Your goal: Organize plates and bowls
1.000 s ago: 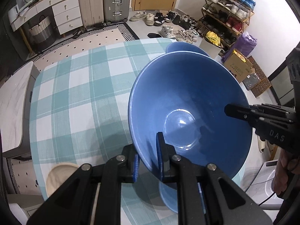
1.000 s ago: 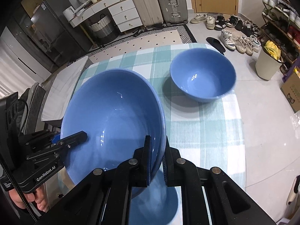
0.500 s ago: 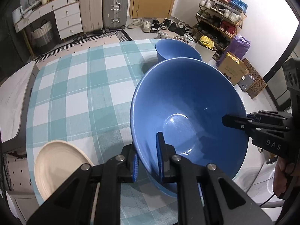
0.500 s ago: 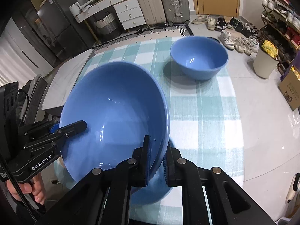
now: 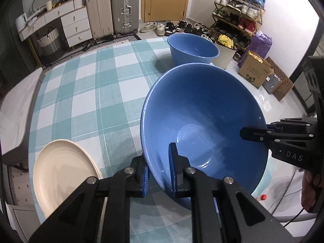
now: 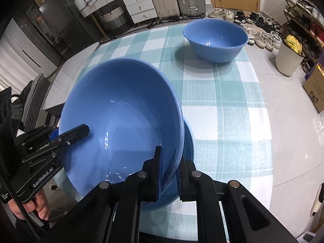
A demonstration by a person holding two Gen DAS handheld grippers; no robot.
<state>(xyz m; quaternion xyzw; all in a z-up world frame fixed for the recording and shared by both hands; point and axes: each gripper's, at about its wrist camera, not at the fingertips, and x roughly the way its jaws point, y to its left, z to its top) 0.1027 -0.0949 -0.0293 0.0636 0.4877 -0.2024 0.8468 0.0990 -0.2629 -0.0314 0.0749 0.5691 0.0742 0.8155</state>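
Blue bowl (image 5: 202,121), clamped by both tools, now lower; cream plate (image 5: 60,174) revealed.

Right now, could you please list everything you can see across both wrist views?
Held bowl: one, blue, gripped by its rim on two sides above the table.
Bowl underneath: one, blue, on the cloth directly below the held bowl.
Far bowl: one, blue, far end of the table.
Plate: one, cream, near left table edge.
Tablecloth: one, teal and white check.
Suitcases: two, beige and grey, by the wall.
Left tongs: black, shut on the held bowl's rim.
Right tongs: black, shut on the opposite rim.
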